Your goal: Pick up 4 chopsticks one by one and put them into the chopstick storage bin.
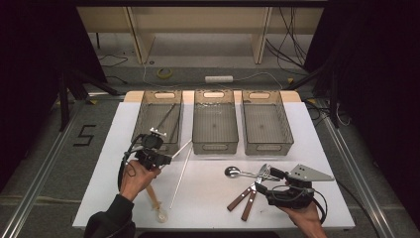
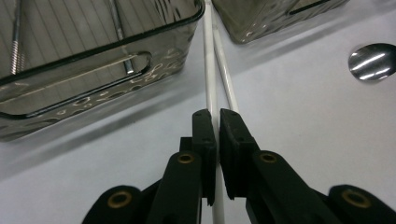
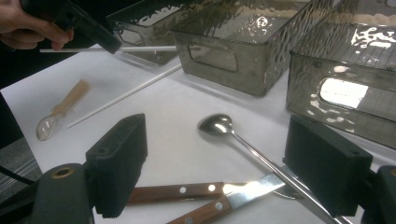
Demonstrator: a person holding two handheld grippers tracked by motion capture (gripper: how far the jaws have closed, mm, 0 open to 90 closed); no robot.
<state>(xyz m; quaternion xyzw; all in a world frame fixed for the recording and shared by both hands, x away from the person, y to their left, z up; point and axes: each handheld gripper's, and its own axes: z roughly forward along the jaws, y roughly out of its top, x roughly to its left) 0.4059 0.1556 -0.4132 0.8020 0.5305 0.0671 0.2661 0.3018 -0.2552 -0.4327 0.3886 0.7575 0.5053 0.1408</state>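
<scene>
Left hand (image 1: 134,177): wrist angled toward table's far edge.
Left gripper (image 1: 167,159): clamped on white stick (image 1: 181,148).
Stick axis: points toward far-right corner.
Right gripper (image 1: 262,182): jaws wide.

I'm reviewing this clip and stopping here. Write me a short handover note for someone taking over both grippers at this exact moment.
Left gripper: shut on a white chopstick, held off the table near the left bin.
Right gripper: open, low over the metal spoon and the two wooden-handled knives, holding nothing.
Done: the left bin already has thin metal sticks in it; the middle bin and right bin look empty.
Left: a second white chopstick and a small wooden-handled spoon lie on the table. Probably drop the held chopstick in a bin, then sort the rest.
</scene>
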